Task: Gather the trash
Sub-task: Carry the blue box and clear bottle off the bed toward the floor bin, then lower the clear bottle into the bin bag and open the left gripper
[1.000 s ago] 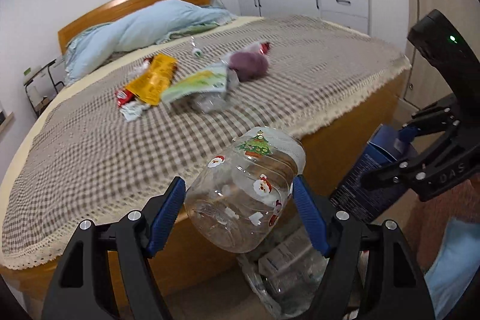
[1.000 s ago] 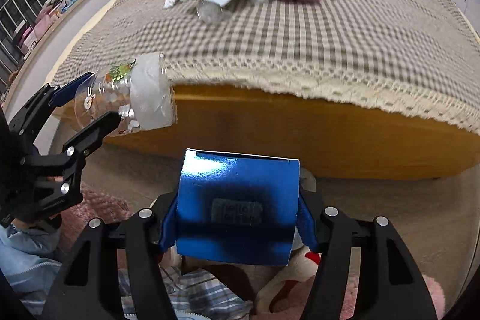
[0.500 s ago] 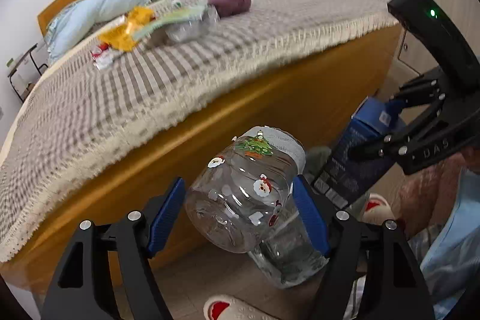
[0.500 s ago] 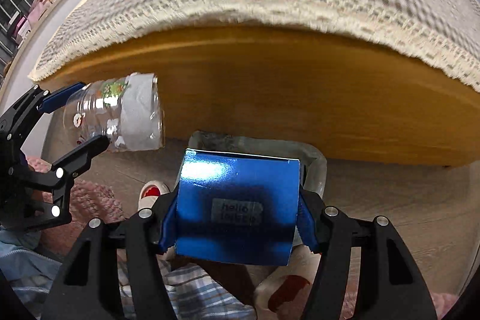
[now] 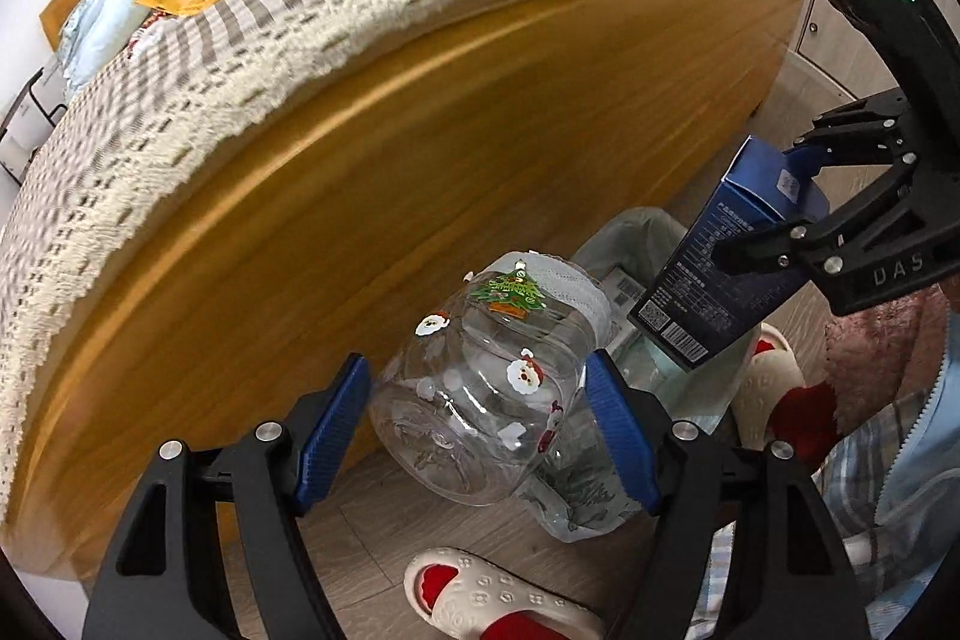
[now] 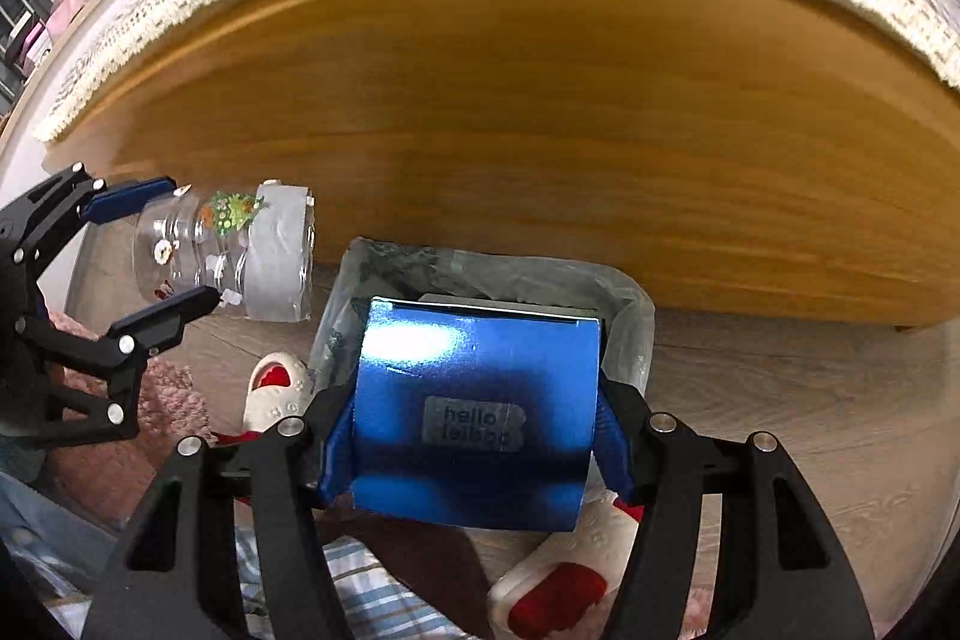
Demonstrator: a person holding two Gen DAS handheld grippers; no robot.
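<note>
A clear jar (image 5: 486, 388) is clamped by the left gripper (image 5: 480, 424) at lower centre; a blue carton (image 6: 474, 412) is pinched by the right gripper (image 6: 474, 436), over the lined bin (image 6: 630, 304).

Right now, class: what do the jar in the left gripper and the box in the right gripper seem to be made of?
Jar: looks like clear, glossy plastic; you see straight through it, its ribbed walls glint, and Christmas stickers sit on it. Glass cannot be ruled out.
Box: probably coated cardboard; flat blue panels, sharp folded edges, a shiny glare patch and printed barcodes.
</note>
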